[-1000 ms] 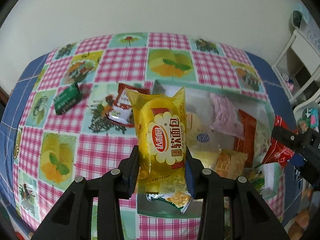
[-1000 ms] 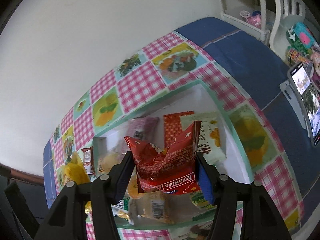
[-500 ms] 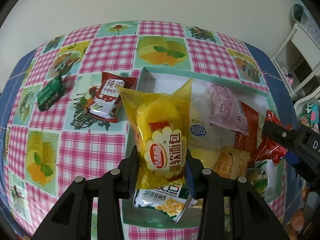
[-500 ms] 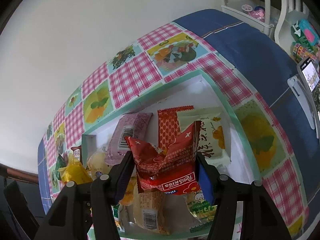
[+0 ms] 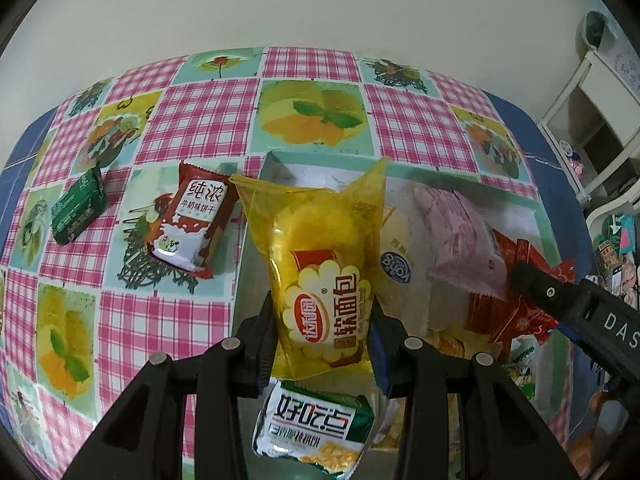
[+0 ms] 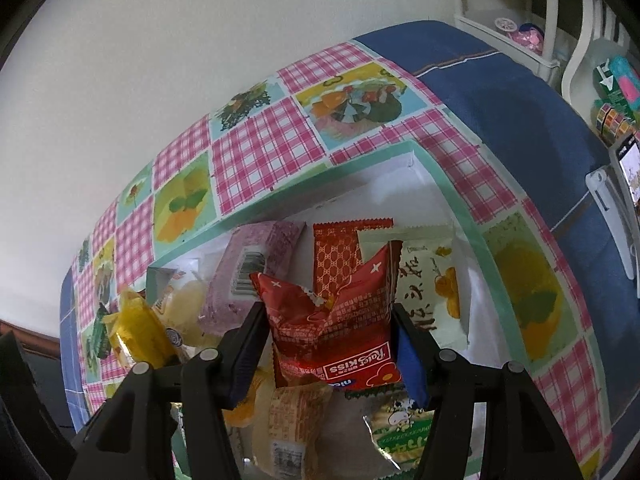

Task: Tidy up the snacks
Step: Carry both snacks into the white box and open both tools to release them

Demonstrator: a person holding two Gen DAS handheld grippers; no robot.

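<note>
The left claw (image 5: pixel 322 330) is clamped on a glossy yellow bread packet (image 5: pixel 320 276), the right claw (image 6: pixel 330 346) on a crinkled red foil pouch (image 6: pixel 334 320), above the shallow white box (image 6: pixel 424 172).

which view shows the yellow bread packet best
The left wrist view. The yellow bread packet stands front and centre there, clamped by the left tool, its printed face fully readable above the box. The right wrist view catches it only small and crumpled at the lower left edge, with the label unreadable.
</note>
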